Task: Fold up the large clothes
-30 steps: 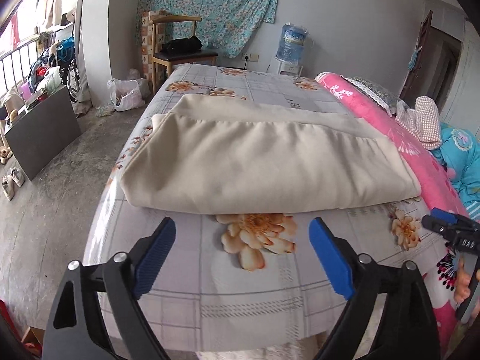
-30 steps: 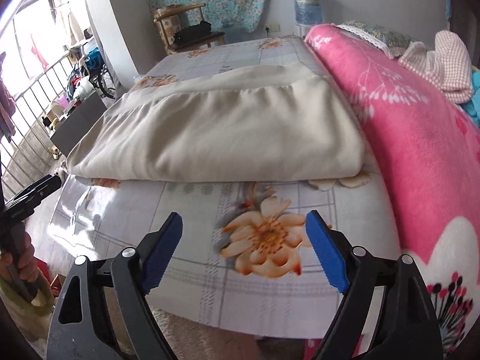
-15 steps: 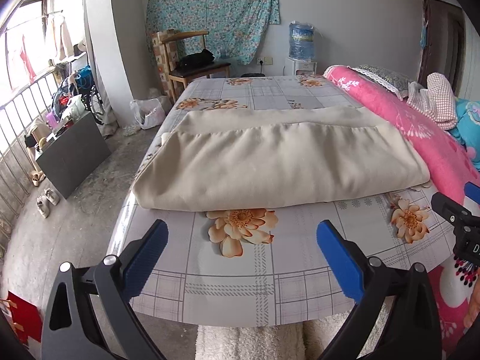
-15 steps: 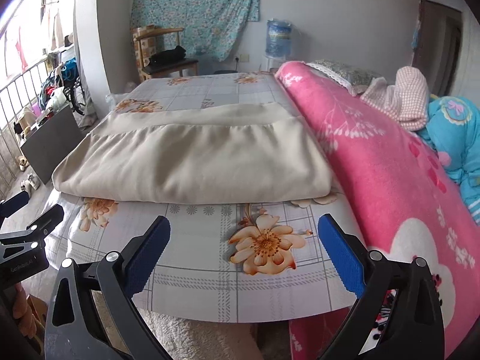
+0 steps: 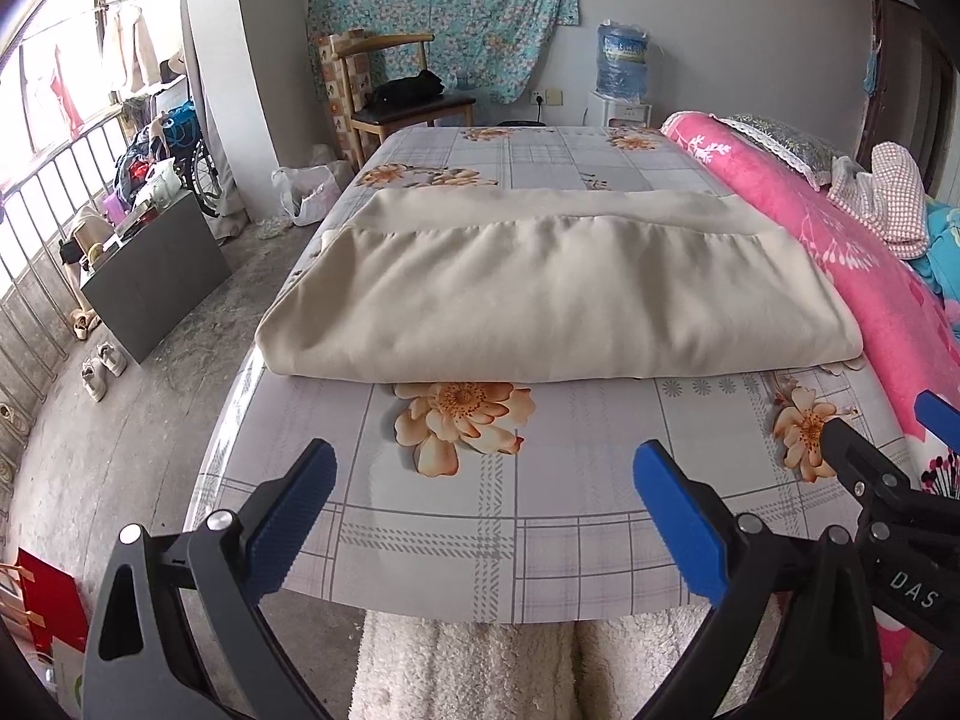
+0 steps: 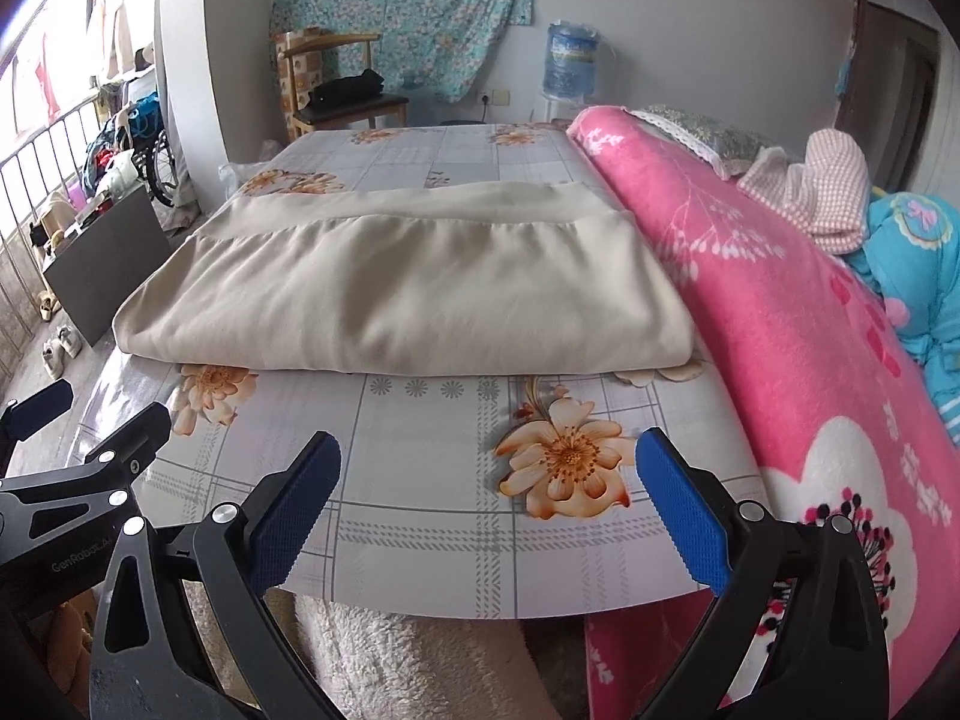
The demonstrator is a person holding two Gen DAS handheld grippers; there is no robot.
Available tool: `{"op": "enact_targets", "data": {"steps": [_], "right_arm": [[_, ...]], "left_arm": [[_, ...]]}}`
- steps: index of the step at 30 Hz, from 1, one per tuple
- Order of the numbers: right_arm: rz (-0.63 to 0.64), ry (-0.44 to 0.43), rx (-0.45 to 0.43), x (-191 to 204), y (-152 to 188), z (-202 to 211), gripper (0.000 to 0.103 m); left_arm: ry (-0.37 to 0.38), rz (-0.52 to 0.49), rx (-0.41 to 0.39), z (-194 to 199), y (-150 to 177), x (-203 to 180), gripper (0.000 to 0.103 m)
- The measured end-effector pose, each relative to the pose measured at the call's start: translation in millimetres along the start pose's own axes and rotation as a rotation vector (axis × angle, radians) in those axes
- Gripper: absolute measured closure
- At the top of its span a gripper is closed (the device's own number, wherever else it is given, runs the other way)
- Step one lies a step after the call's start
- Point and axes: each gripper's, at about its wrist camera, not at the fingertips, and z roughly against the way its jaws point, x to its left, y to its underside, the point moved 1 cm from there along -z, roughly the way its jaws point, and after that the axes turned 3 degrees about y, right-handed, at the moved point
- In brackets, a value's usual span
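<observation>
**Beige on Grey Plaid, Pink Alongside**

The folded cloth [image 5: 552, 294] is plain beige with no print. The table cover [image 5: 588, 516] under it is pale grey with a plaid grid and orange-and-cream flowers. The blanket [image 6: 774, 324] is hot pink with white sprigs, a white blob and small black-and-red flower marks. Behind it lie a pink-and-white checked garment [image 6: 822, 186] and a turquoise quilt [image 6: 918, 252]. The wall cloth [image 5: 444, 6] is teal with tiny pale blossoms. Both the left gripper [image 5: 483, 516] and right gripper [image 6: 489, 510] are black with blue ridged pads [image 6: 681, 516].
</observation>
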Motion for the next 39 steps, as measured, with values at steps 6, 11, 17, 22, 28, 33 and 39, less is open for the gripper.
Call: {"op": "enact_targets", "data": {"steps": [6,11,17,22,28,33,39], "right_arm": [[0.005,-0.005,0.016,5.2,-0.4,-4.1,0.008],[0.009,0.0,0.032,7.3,0.2,-7.4,0.008],[0.023,0.01,0.051,9.5,1.1,-10.6,0.008],[0.023,0.011,0.05,9.3,0.4,-10.8,0.008],[0.021,0.014,0.049,9.9,-0.1,-10.4,0.008],[0.019,0.018,0.047,8.4,-1.4,-9.2,0.008],[0.021,0.02,0.047,8.6,-1.5,-9.0,0.008]], "left_arm": [[0.002,0.006,0.016,-3.0,-1.7,1.9,0.005],[0.007,0.013,0.027,-4.8,-2.2,2.7,0.006],[0.0,0.02,0.035,-8.5,-2.2,3.3,0.005],[0.001,0.027,0.045,-10.8,-2.1,4.6,0.006],[0.014,0.032,0.054,-11.3,-1.2,5.0,0.005],[0.015,0.033,0.054,-11.5,-1.0,5.3,0.006],[0.019,0.034,0.055,-10.8,-0.8,5.2,0.005]]}}
